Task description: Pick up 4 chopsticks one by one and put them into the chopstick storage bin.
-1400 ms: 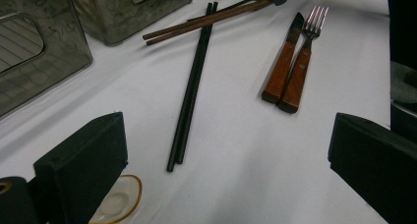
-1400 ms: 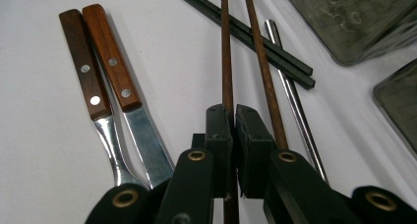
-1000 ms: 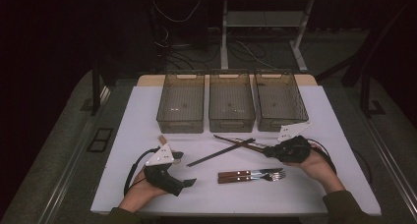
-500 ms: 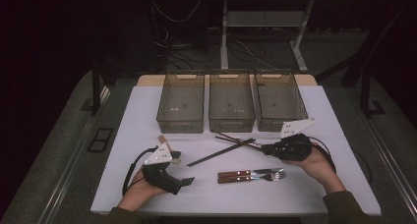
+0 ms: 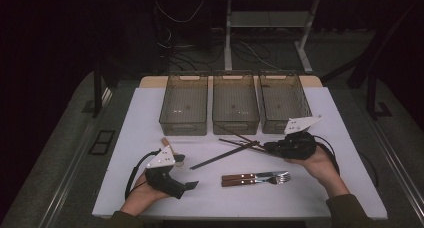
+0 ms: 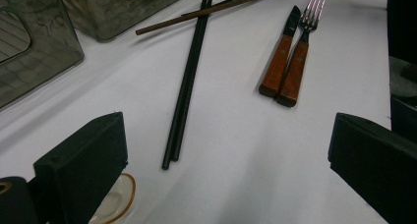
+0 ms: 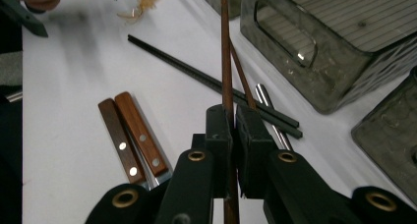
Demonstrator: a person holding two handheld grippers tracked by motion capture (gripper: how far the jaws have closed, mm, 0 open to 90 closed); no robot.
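Observation:
My right gripper (image 5: 268,148) (image 7: 235,130) is at the right of the white table, shut on a brown chopstick (image 7: 226,62) (image 5: 240,142) that sticks out ahead of the jaws. A second brown stick (image 7: 243,81) lies angled beside it. A pair of black chopsticks (image 5: 220,158) (image 6: 189,81) (image 7: 196,76) lies on the table, crossing under the brown ones. A wooden-handled knife (image 6: 280,57) and fork (image 6: 300,57) (image 5: 255,178) lie side by side near the front. My left gripper (image 5: 186,172) (image 6: 226,160) rests at the front left, open, with nothing between its jaws.
Three clear plastic bins (image 5: 235,105) (image 7: 319,52) (image 6: 34,52) stand in a row at the back of the table. A small pale object with a golden rim (image 6: 115,199) lies by my left jaw. The table's front edge (image 5: 240,215) runs close to both hands.
My right gripper has shifted slightly toward the bins with the brown chopstick in it. The left gripper has stayed put.

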